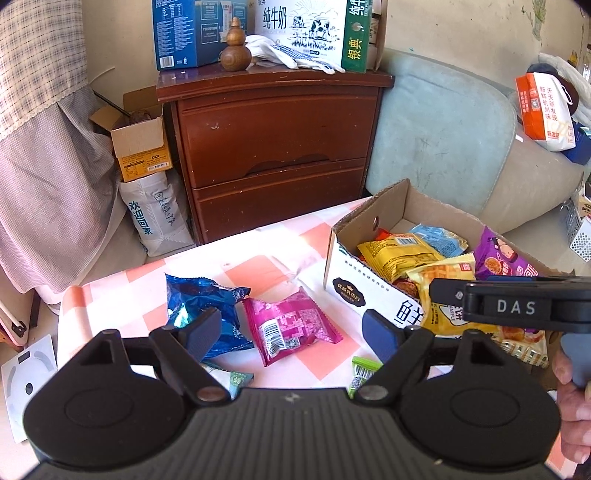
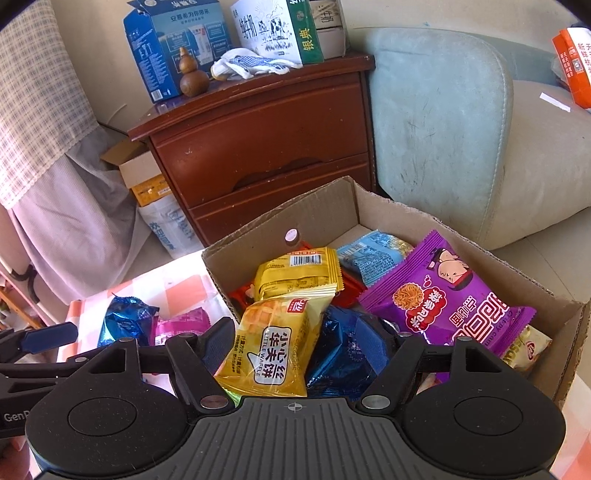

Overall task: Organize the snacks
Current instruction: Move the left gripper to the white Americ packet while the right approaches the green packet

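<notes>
A cardboard box [image 1: 347,254] stands on the checked table [image 1: 280,254] at the right and holds several snack packets. My left gripper [image 1: 291,332] is open and empty, low over a pink packet [image 1: 288,325], with a blue foil packet [image 1: 199,306] by its left finger. Small green packets [image 1: 364,371] lie near its base. My right gripper [image 2: 295,343] is open over the box [image 2: 332,206], its fingers either side of a yellow waffle packet [image 2: 273,347] and a dark blue foil packet [image 2: 343,354]. A purple packet [image 2: 447,299] lies to its right.
A brown wooden nightstand [image 1: 273,140] with milk cartons [image 1: 306,33] and a wooden gourd [image 1: 235,48] stands behind the table. A pale blue sofa cushion [image 1: 439,136] is at the right. An open carton [image 1: 140,140] and a white bag [image 1: 155,218] sit on the floor at the left.
</notes>
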Demonstrator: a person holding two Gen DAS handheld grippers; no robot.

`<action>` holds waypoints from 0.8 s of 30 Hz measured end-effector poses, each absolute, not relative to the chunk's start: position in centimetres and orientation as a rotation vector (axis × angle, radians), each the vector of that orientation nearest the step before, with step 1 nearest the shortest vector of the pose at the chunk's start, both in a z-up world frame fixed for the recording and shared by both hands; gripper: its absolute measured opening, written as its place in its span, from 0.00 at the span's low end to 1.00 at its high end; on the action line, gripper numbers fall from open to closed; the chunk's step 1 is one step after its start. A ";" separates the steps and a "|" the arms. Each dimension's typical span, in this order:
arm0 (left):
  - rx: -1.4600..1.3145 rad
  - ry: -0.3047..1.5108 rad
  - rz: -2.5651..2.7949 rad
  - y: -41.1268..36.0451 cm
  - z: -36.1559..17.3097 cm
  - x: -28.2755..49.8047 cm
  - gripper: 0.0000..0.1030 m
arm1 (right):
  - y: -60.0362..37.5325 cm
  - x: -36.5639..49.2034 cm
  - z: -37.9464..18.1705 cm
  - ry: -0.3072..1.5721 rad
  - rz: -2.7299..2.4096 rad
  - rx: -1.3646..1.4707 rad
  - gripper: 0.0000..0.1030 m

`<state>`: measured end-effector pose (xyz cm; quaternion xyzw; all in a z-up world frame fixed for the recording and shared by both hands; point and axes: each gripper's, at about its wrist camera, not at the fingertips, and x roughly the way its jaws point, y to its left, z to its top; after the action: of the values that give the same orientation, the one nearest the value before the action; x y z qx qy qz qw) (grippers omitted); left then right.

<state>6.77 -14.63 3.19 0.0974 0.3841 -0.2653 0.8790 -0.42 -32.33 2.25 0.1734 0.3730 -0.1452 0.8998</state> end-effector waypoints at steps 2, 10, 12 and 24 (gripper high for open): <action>0.217 0.798 -0.552 -14.6 3.1 6.8 0.81 | -32.0 0.0 1.9 0.781 -0.321 0.329 0.71; 0.232 0.826 -0.496 -12.3 2.4 8.0 0.86 | -33.7 -0.8 1.9 0.772 -0.457 0.305 0.75; 0.229 0.844 -0.478 -11.5 2.0 8.4 0.86 | -34.2 -1.1 1.9 0.767 -0.475 0.301 0.77; 0.246 0.945 -0.377 -7.7 -1.4 9.7 0.86 | -34.3 -2.5 3.2 0.706 -0.648 0.249 0.78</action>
<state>9.73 -7.67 -1.37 0.1174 0.4511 -0.1799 0.8663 -2.51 -34.25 3.21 0.1194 0.3386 -0.3111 0.8800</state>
